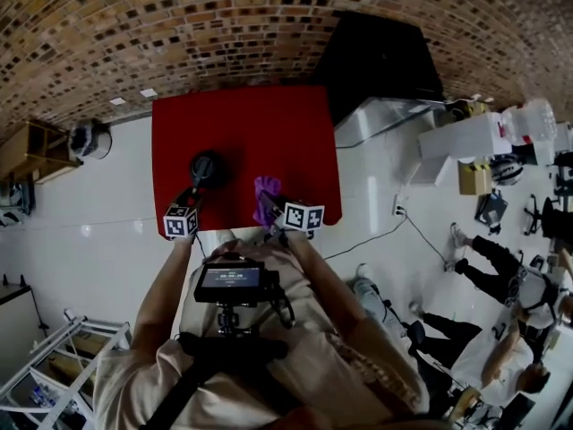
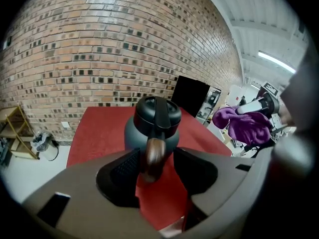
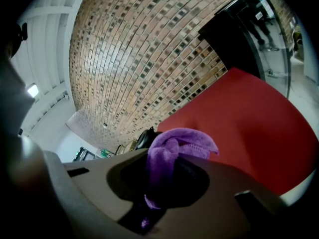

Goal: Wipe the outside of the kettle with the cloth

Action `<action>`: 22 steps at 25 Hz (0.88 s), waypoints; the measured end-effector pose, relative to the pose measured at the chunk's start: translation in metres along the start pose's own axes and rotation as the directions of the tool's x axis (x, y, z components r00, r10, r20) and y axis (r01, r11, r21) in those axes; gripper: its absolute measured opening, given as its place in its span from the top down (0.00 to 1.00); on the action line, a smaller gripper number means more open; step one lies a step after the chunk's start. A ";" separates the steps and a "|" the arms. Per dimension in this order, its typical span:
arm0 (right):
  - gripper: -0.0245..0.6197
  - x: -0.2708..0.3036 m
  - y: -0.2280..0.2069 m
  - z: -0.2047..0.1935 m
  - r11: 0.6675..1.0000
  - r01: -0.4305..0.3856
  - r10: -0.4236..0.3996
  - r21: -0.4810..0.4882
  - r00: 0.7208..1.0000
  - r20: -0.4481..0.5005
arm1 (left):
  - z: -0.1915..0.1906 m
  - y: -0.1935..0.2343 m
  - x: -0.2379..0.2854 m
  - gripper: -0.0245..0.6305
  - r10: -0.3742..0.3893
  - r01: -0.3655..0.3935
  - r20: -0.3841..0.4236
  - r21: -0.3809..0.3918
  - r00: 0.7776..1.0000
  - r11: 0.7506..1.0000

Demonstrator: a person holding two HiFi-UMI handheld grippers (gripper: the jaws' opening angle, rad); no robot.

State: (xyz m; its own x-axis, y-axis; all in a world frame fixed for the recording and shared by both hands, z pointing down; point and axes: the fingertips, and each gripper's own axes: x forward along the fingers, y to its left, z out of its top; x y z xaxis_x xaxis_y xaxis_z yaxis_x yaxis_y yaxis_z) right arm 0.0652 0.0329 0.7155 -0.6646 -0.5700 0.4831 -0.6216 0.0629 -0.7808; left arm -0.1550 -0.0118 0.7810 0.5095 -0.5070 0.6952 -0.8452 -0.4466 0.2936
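Observation:
A dark grey kettle (image 1: 206, 168) (image 2: 130, 136) with a black lid stands on the red table (image 1: 242, 124). Its brown handle grip (image 2: 154, 156) lies between the jaws of my left gripper (image 2: 155, 158) (image 1: 192, 197). The grip rests against the left pad, and a thin gap shows at the right pad. My right gripper (image 3: 164, 171) (image 1: 274, 207) is shut on a bunched purple cloth (image 3: 182, 141) (image 1: 266, 193) (image 2: 244, 126). It holds the cloth above the table, to the right of the kettle and apart from it. The kettle's top (image 3: 145, 137) peeks up behind the cloth in the right gripper view.
A brick wall runs behind the table. A black cabinet (image 1: 380, 61) stands at the table's far right corner and a wooden shelf (image 1: 31, 150) at the left. People (image 1: 501, 276) sit on the floor to the right. A white rack (image 1: 54, 356) is at lower left.

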 end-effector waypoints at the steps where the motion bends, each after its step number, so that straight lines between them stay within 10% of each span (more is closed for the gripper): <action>1: 0.82 -0.003 -0.001 -0.001 1.000 0.003 -0.003 0.005 1.000 0.004 | -0.001 0.000 0.002 0.67 -0.001 0.001 -0.007 0.006 1.000 1.000; 13: 0.82 -0.014 -0.005 -0.011 0.999 0.039 -0.039 -0.027 0.999 0.019 | -0.012 0.005 0.003 0.74 -0.001 0.003 -0.061 0.029 0.998 1.000; 22: 0.82 0.034 0.005 0.046 0.984 -0.022 0.023 -0.178 1.000 0.000 | -0.006 0.025 -0.005 0.76 0.127 -0.097 -0.123 0.222 0.984 0.970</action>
State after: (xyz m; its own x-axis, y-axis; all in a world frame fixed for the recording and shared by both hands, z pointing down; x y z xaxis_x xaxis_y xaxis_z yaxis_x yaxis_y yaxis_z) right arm 0.0586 -0.0244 0.7099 -0.6783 -0.5688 0.4653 -0.6705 0.2200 -0.7086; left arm -0.1799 -0.0160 0.7894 0.3745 -0.4653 0.8020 -0.8336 -0.5477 0.0715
